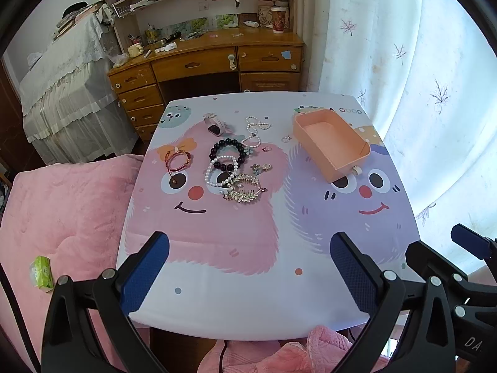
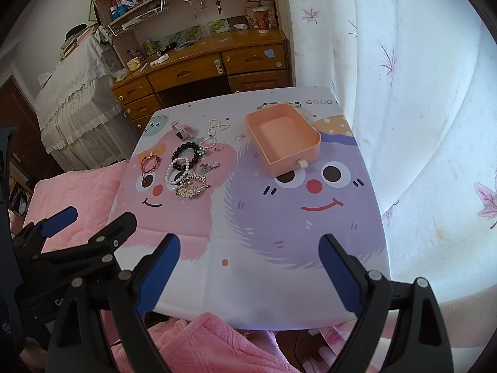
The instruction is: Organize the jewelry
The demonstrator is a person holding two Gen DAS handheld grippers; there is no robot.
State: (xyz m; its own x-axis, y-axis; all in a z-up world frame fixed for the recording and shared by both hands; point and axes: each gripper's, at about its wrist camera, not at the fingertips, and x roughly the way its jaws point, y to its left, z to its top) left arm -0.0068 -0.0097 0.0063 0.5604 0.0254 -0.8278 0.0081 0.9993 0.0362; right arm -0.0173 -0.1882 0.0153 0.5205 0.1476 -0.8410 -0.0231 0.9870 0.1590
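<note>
Both the left gripper [image 1: 250, 267] and right gripper [image 2: 250, 269] hung apart and empty, well short of the jewelry pile [image 1: 231, 168] ahead, left of the peach box [image 1: 330, 143]; light, limp, slippery strands, probably best pinched across one bead run.

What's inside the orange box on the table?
Nothing that shows. The orange box has a bare floor in both views, and all the jewelry lies outside it on the table. The near wall hides a strip of the floor.

Both views high, near edge, table [image 1: 248, 295] shared
</note>
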